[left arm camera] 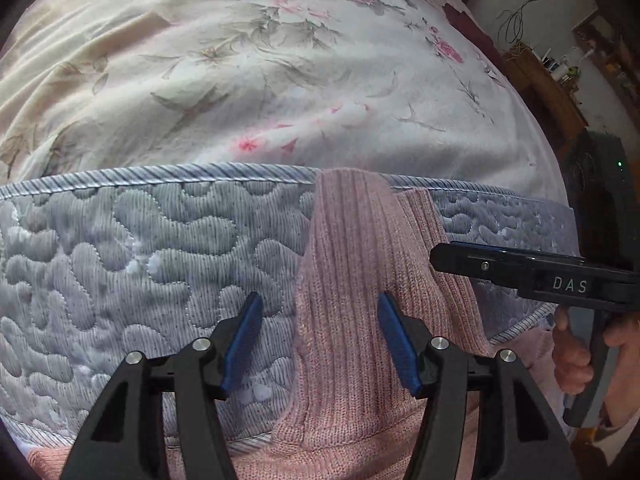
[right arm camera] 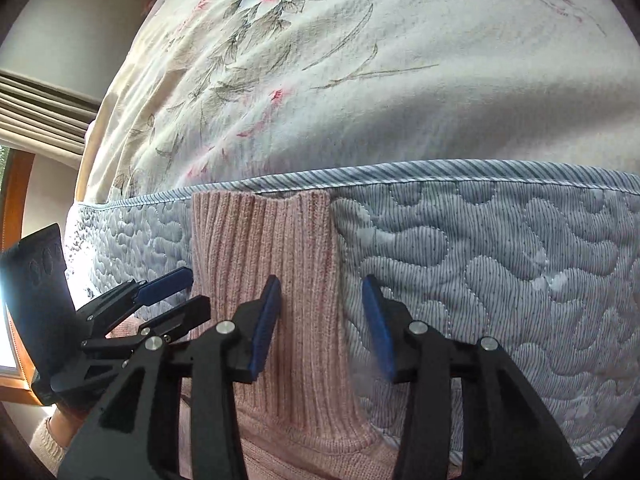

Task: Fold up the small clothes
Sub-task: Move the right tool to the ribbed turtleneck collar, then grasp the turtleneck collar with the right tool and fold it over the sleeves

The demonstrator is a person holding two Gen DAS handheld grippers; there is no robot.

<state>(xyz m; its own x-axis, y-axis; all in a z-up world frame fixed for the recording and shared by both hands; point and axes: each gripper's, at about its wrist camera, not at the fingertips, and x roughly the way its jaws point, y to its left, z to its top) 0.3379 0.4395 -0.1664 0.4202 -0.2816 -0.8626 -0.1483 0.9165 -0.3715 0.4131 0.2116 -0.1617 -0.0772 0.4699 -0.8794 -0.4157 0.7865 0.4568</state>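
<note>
- Pink ribbed sweater (left arm camera: 352, 280) is draped down the quilted side of the mattress (left arm camera: 140, 248), from its top edge.
- Left gripper (left arm camera: 320, 320) is spread wide, nothing held.
- Right gripper (right arm camera: 322, 312) is spread wide across the sweater's right edge.

- The letters "DAS" stand in pale capitals on the black side of the right gripper (left arm camera: 434, 258), seen from the left wrist view; they sit on the body's side, back from the tip, above the handle that a hand (left arm camera: 576, 354) holds
- In the right wrist view the black back block of the left gripper (right arm camera: 176, 292) bears raised oval marks in a short row; they cannot be read as letters or numbers
- No other text, brand, number or sign can be read in either view
</note>
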